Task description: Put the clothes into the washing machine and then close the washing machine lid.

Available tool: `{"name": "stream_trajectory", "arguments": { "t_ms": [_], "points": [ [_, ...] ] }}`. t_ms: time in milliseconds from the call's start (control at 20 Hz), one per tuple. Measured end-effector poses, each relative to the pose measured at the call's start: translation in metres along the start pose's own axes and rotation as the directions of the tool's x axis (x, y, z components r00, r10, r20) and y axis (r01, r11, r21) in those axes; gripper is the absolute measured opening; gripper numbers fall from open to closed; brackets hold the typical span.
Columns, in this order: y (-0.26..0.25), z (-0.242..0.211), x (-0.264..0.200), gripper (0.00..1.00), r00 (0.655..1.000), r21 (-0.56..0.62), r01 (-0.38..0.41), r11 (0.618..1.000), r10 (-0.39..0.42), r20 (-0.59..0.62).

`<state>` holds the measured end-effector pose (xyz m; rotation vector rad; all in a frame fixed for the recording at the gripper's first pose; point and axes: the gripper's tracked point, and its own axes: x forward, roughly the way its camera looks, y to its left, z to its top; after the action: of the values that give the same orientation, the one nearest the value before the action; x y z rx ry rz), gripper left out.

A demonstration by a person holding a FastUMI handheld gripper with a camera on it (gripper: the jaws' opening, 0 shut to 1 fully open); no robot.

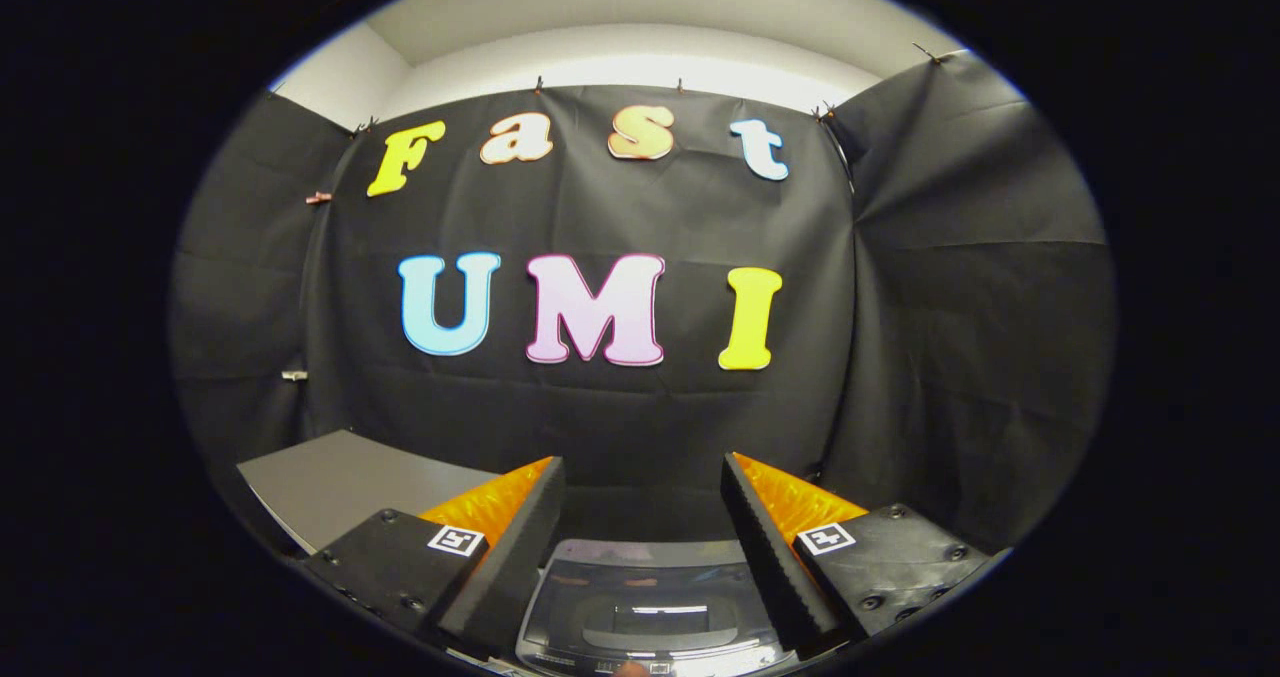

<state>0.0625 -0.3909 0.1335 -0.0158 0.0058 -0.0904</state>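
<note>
A: What is the gripper [640,497] doing?

B: Its two fingers [505,557] are spread wide apart. Nothing is between them. They hold nothing and touch nothing.

A: Where is the washer?

B: The washer [650,612] sits low down, under the gap between the two fingers. We look at it from above.

A: How does it look?

B: Its lid [655,607] is down and lies flat. The lid is dark and shiny, like smoky glass. A bright strip of light shines back off it in the middle. The frame around the lid is grey. Along the near edge runs a pale strip with small marks, too small to make out.

A: Can you see clothes?

B: I cannot tell what is inside. The lid is too dark to see through.

A: What else is near?

B: A grey table [340,482] stands to the left of the washer, beyond the left finger. Its top is flat and plain. Behind everything hangs a black cloth wall [930,287]. It wraps around both sides. Above the cloth is a pale wall [640,52] with soft light on it.
</note>
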Motion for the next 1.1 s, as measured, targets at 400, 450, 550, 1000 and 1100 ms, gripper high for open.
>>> {"name": "stream_trajectory", "arguments": {
  "t_ms": [400, 450, 550, 1000, 1100],
  "points": [
    [0.014, 0.031, -0.024, 0.97, 0.998, -0.003, -0.024, 1.0, 0.024, 0.055],
    [0.016, 0.032, -0.026, 0.97, 0.998, 0.0, -0.029, 1.0, 0.029, 0.055],
    [0.021, 0.031, -0.027, 0.98, 0.998, -0.003, -0.035, 0.999, 0.035, 0.045],
    [0.029, 0.031, -0.017, 0.98, 0.999, -0.027, -0.045, 0.999, 0.046, 0.022],
    [0.027, 0.031, -0.015, 0.98, 0.999, -0.025, -0.039, 0.999, 0.039, 0.015]
  ]
}}
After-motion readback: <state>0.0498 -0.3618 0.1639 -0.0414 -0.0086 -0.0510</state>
